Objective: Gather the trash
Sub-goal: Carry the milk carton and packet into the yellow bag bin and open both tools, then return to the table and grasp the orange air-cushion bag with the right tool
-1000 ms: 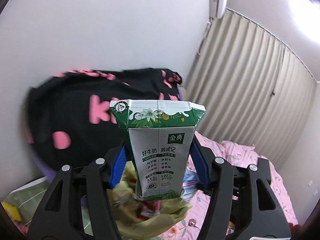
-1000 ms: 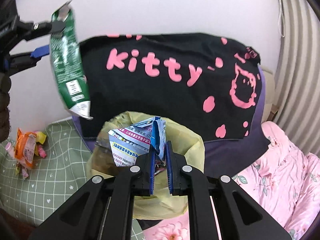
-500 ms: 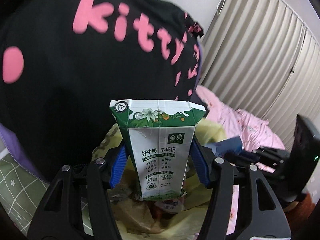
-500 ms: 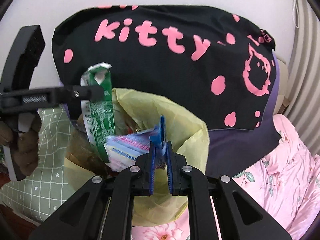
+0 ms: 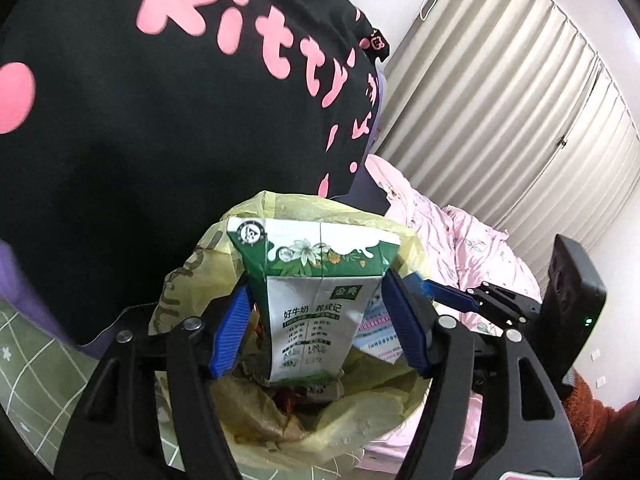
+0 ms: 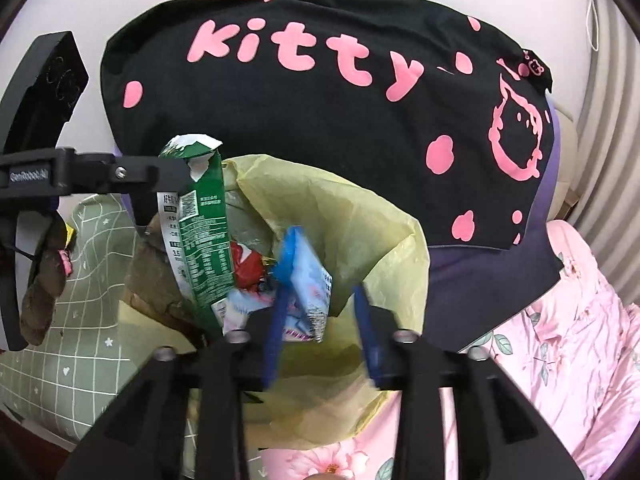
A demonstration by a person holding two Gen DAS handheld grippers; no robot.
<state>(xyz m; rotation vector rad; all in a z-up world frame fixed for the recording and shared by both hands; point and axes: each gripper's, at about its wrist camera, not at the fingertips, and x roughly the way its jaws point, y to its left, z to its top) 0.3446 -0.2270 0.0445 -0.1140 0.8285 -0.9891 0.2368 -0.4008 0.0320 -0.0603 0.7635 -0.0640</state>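
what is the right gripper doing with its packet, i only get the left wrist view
Observer: The right gripper has just been opening its jaws. The flat blue and white paper packet leans on one pad only, over the yellow plastic bag.
Operator: is the green and white milk carton over the opening too
Observer: Yes, its lower end sits inside the bag's mouth, next to a crumpled red wrapper.

"kitty" on black cloth [image 6: 320,120]; "GenRobot.AI" on left gripper [image 6: 120,172]; "金典" on milk carton [image 5: 316,292].
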